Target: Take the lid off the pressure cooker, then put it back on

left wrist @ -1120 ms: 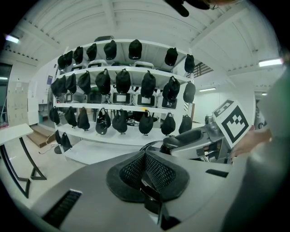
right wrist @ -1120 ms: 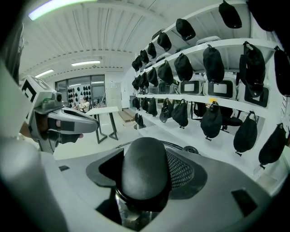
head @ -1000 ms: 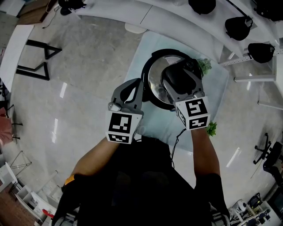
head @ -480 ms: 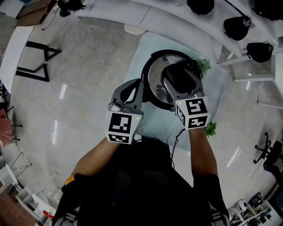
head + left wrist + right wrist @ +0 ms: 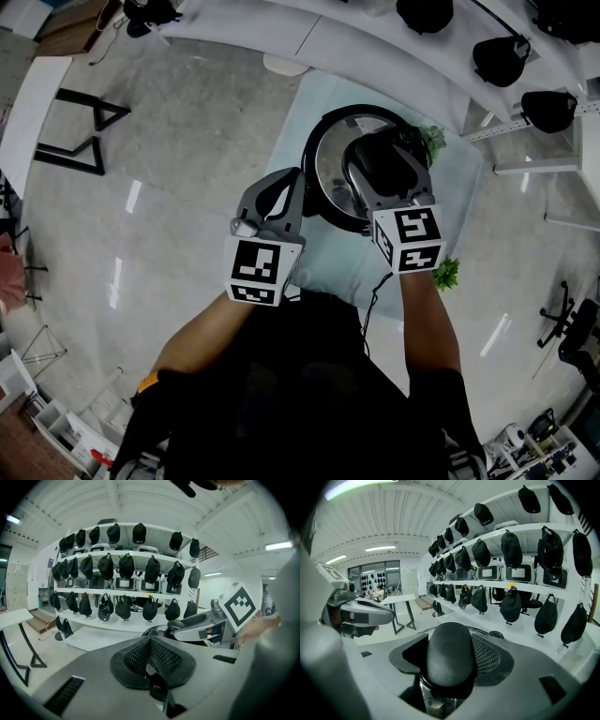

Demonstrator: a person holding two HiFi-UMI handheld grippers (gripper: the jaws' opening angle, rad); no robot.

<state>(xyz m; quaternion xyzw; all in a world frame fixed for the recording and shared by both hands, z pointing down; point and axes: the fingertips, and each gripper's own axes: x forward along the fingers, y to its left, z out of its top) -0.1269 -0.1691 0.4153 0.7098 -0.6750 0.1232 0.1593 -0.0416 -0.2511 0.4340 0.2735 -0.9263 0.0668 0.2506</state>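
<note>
Silver lid [image 5: 328, 178], blk knob [image 5: 449, 656]

a plant [image 5: 433, 141] crowds the cooker's [image 5: 328, 167] far right; table [image 5: 302, 108] room opens far left.

Bare forearms [image 5: 433, 319] stretch forward, a gripper in each hand.
The grey, marker-cubed left gripper [image 5: 292, 186] holds its jaws pressed together and empty. The matching right gripper [image 5: 382, 169] is clamped on a black rounded lid knob [image 5: 450, 660].
</note>
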